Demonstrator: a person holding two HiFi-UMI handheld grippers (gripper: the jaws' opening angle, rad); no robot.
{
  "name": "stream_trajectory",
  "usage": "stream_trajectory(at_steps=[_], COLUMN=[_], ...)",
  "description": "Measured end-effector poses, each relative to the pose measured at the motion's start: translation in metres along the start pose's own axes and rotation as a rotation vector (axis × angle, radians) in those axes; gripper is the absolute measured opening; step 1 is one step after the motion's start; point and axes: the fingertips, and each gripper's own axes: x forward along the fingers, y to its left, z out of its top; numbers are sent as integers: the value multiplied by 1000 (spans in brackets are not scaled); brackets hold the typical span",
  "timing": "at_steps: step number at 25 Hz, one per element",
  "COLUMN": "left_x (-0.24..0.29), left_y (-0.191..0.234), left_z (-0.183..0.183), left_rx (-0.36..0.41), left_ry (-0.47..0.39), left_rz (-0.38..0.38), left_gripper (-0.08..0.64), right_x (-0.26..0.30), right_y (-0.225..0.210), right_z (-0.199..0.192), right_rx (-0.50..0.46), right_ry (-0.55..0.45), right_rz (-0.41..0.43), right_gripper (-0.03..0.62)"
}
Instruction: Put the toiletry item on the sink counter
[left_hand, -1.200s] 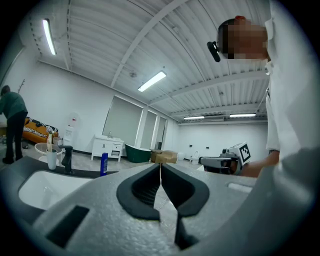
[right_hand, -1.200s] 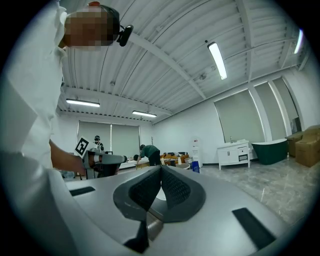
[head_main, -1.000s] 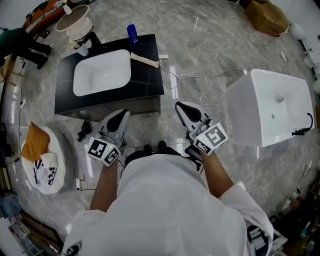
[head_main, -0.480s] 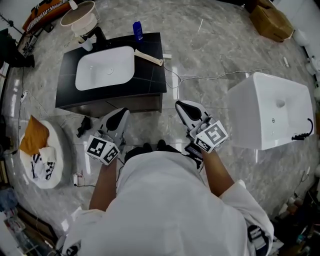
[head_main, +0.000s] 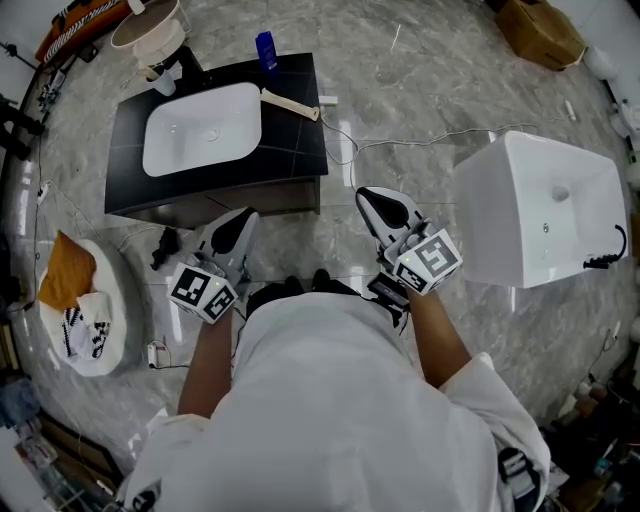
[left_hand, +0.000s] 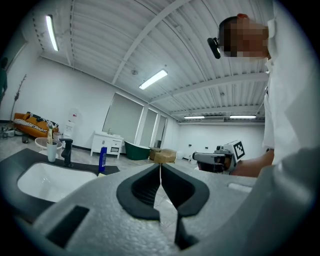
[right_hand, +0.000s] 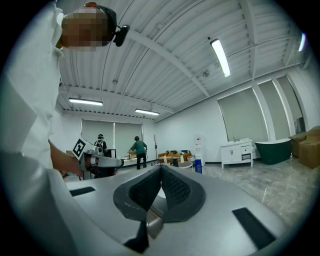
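Note:
A black sink counter (head_main: 290, 150) with a white basin (head_main: 200, 128) stands on the floor ahead of me. A blue bottle (head_main: 264, 48) stands at its far edge, also seen as a blue bottle (left_hand: 102, 159) in the left gripper view. A pale wooden-handled brush (head_main: 290, 105) lies on the counter's right side. My left gripper (head_main: 244, 217) hangs shut and empty just short of the counter's near edge. My right gripper (head_main: 370, 197) is shut and empty too, to the right of the counter. Both point level, and neither touches anything.
A cup (head_main: 163, 82) and a black faucet (head_main: 188, 65) stand at the counter's far left. A white box-shaped sink unit (head_main: 540, 205) sits on the floor at right, a cable (head_main: 430, 140) runs across the marble floor, and a white stool with cloths (head_main: 85, 320) is at left. Two people (right_hand: 136, 150) stand far off.
The head view has shifted slightly, so the counter sits a little differently in the picture. Both grippers stay shut and in about the same place.

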Motion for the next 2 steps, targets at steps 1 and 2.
stream_trajectory(at_steps=[1,2], left_x=[2,4], left_y=[0,0], left_z=[-1,-2], left_rx=[1,2], left_ry=[1,1], left_rz=[-4,-9], left_gripper=[23,23], right_x=[0,0], right_y=[-1,-2], right_z=[-2,-3], right_rx=[2,4], right_ry=[3,5], right_rz=[0,0], right_gripper=[14,14])
